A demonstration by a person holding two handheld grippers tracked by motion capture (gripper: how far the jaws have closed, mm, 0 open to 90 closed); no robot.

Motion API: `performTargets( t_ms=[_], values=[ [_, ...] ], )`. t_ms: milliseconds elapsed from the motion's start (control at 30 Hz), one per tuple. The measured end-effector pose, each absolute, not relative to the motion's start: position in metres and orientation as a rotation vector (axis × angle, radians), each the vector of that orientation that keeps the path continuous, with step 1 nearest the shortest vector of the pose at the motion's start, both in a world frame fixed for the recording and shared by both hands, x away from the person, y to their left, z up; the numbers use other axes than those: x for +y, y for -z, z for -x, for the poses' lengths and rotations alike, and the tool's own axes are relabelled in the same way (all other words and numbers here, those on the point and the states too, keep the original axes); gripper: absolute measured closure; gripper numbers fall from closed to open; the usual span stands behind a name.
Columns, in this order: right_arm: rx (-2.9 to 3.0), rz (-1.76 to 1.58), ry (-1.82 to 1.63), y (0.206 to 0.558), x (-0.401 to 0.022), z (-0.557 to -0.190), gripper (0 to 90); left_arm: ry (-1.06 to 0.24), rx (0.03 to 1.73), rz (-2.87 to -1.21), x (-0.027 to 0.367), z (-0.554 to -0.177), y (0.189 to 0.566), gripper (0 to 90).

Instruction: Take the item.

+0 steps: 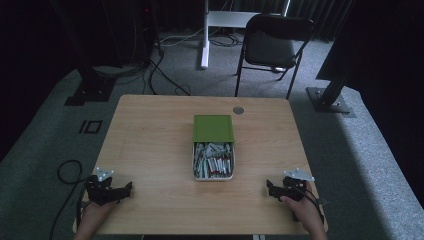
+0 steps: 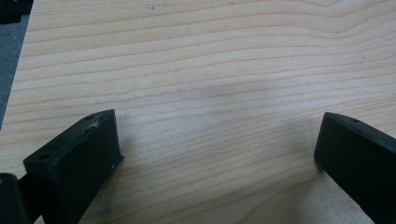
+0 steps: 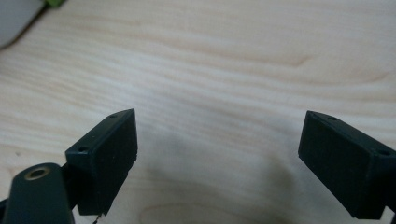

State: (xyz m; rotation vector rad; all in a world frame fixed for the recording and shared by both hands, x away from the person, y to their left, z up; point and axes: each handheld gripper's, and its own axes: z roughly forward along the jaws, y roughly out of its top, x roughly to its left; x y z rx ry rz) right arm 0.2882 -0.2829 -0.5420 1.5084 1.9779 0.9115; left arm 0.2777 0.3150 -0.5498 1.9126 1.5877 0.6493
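resting near the front corners of the pale wooden table (image 1: 150, 145): left gripper (image 1: 116, 191) and right gripper (image 1: 270, 189), jaws spread wide, holding nothing. midway between and farther back, well apart from both, a white rectangular box of small white sticks (image 1: 213, 161) with its green lid (image 1: 213, 128) slid back.

The small white and red pieces heaped in the open half of the box (image 1: 213, 161) are too small to make out one from another. The green lid (image 1: 213, 128) covers the far half of the box, so whatever lies under it is hidden.

Behind the box, a small round grey thing (image 1: 238, 110) near the table's (image 1: 150, 145) far edge is too small to identify.

In the right gripper view, a pale blurred shape with a scrap of green (image 3: 21, 11) is cut off at the top left corner.

In front of the box, both forearms are cut off by the bottom edge of the high view, and the left hand (image 1: 95, 212) is largely covered by the left gripper (image 1: 108, 189).
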Motion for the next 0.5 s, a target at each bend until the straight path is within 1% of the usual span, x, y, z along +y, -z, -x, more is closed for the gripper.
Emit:
performTargets(
  t_ms=[233,500],
  values=[
    [1.953,-1.484,-0.948,0.522,-0.281,-0.291,11.7,-0.649,1.588,-1.912,0.315,-0.278,0.55,1.1],
    [1.946,-1.45,-0.977,0.507,-0.274,-0.295,11.8,-0.65,1.587,-1.913,0.315,-0.278,0.55,1.1]
  ],
)
